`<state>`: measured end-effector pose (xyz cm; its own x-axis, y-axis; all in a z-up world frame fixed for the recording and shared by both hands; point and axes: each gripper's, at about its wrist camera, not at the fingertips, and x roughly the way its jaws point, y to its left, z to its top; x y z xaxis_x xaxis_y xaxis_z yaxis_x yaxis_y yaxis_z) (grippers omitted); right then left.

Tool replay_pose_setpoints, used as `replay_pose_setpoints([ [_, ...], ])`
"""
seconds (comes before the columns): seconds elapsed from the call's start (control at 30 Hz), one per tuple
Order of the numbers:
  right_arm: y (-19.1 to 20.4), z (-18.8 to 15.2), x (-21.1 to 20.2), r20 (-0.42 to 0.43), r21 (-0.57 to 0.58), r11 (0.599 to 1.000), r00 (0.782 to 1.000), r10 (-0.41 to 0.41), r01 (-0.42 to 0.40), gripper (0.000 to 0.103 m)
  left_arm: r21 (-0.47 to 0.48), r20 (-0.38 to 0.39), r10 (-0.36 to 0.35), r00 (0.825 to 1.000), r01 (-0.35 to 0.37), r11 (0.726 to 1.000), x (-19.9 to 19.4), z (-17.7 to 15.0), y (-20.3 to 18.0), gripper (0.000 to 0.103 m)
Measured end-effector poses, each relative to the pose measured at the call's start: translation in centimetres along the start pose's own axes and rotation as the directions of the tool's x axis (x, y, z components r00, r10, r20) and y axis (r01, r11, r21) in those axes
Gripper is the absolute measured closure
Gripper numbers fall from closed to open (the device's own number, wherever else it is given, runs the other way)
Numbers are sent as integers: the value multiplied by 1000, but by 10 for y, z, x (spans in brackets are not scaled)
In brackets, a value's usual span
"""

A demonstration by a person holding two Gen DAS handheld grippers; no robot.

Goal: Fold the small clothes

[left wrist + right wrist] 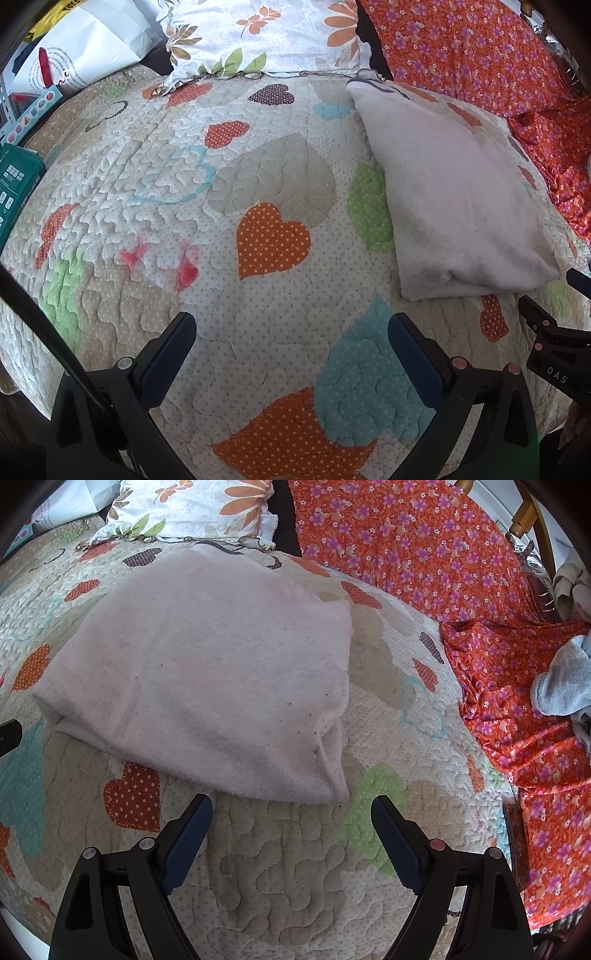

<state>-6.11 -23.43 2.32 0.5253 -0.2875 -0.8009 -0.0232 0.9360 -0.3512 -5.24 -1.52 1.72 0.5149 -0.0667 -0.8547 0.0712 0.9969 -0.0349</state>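
Note:
A pale pink garment [207,672] lies folded flat on a heart-patterned quilt [280,867]. In the left wrist view it [465,206] lies at the right. My right gripper [291,812] is open and empty, just short of the garment's near edge, above the quilt. My left gripper [291,328] is open and empty over bare quilt [258,177], to the left of the garment. The right gripper's black body [554,347] shows at the right edge of the left wrist view.
An orange floral cloth [424,554] covers the right side of the bed. A white floral pillow [266,33] lies at the back. A pale blue-grey cloth [565,679] sits on the orange cloth at right. A white bag [85,48] and a green box [18,184] stand at left.

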Motion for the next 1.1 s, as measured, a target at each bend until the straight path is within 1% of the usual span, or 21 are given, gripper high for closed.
replay_pose_setpoints([
  [0.63, 1, 0, -1, 1, 0, 1000, 1000, -1, 1, 12, 17, 27, 28, 999, -29, 999, -5, 1, -1, 0],
  [0.87, 1, 1, 0, 2, -11, 1000, 1000, 4, -4, 12, 20, 26, 24, 999, -24, 1000, -4, 0, -3, 0],
  [1.1, 1, 1, 0, 1, -12, 1000, 1000, 4, -4, 12, 21, 24, -4, 1000, 3, 1000, -1, 1, -9, 0],
])
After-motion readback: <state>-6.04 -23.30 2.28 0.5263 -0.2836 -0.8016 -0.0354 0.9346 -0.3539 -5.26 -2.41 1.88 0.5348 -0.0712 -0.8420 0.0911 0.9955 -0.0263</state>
